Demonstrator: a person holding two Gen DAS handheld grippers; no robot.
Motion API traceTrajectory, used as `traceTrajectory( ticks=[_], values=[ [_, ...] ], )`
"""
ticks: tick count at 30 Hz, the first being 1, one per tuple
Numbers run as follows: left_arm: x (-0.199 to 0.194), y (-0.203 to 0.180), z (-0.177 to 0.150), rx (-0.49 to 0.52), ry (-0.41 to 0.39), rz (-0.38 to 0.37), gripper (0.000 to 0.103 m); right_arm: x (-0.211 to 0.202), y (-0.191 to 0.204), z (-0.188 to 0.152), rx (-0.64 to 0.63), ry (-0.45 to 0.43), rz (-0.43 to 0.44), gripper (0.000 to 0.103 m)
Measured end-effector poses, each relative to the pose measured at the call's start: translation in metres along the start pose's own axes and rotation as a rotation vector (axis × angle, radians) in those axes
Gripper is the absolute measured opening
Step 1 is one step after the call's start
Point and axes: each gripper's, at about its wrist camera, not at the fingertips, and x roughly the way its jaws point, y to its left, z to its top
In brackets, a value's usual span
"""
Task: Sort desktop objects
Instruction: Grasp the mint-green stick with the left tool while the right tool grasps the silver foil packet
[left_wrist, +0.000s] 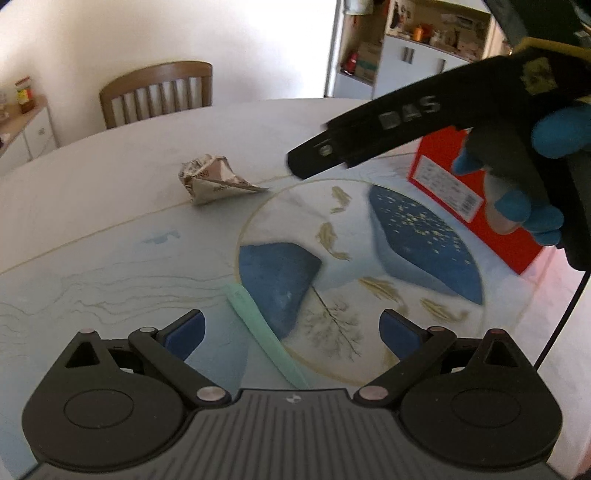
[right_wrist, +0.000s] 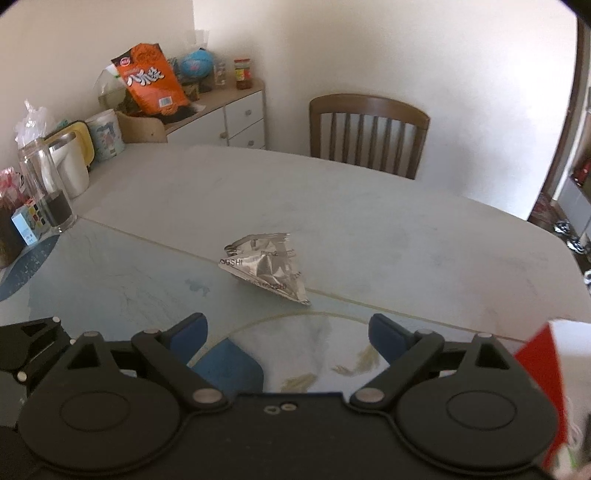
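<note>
A crumpled silver snack wrapper (left_wrist: 212, 177) (right_wrist: 266, 269) lies alone on the table (left_wrist: 110, 177) (right_wrist: 351, 199), near the edge of the printed mat. My left gripper (left_wrist: 291, 332) hangs open over the mat, well short of the wrapper, with nothing between its blue pads. In the right wrist view my right gripper (right_wrist: 290, 332) is open too, and the wrapper sits just beyond its tips. A blue-gloved hand (left_wrist: 554, 136) holds the right gripper's black housing (left_wrist: 406, 122). A red box (left_wrist: 480, 192) (right_wrist: 543, 369) stands at the right.
A pale green strip (left_wrist: 266, 332) lies on the mat under my left gripper. A kettle (right_wrist: 70, 162), a glass jar (right_wrist: 48, 188), a mug (right_wrist: 105, 134) and small boxes crowd the table's left end. A wooden chair (right_wrist: 369, 133) (left_wrist: 159, 92) stands at the far side.
</note>
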Motion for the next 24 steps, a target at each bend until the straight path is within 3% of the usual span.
traceTrajectory(
  ticks=[11, 20, 24],
  values=[
    [0.024, -0.001, -0.006, -0.025, -0.019, 0.089, 0.1, 0.067, 0.005, 0.014, -0.054, 0.024, 0.061, 0.095],
    [0.029, -0.002, -0.009, -0.019, -0.027, 0.111, 0.083, 0.098, 0.009, 0.019, -0.088, 0.035, 0.052, 0.091],
    [0.029, 0.0, -0.009, -0.001, -0.044, 0.128, 0.071, 0.105, 0.01, 0.021, -0.098, 0.041, 0.047, 0.088]
  ],
)
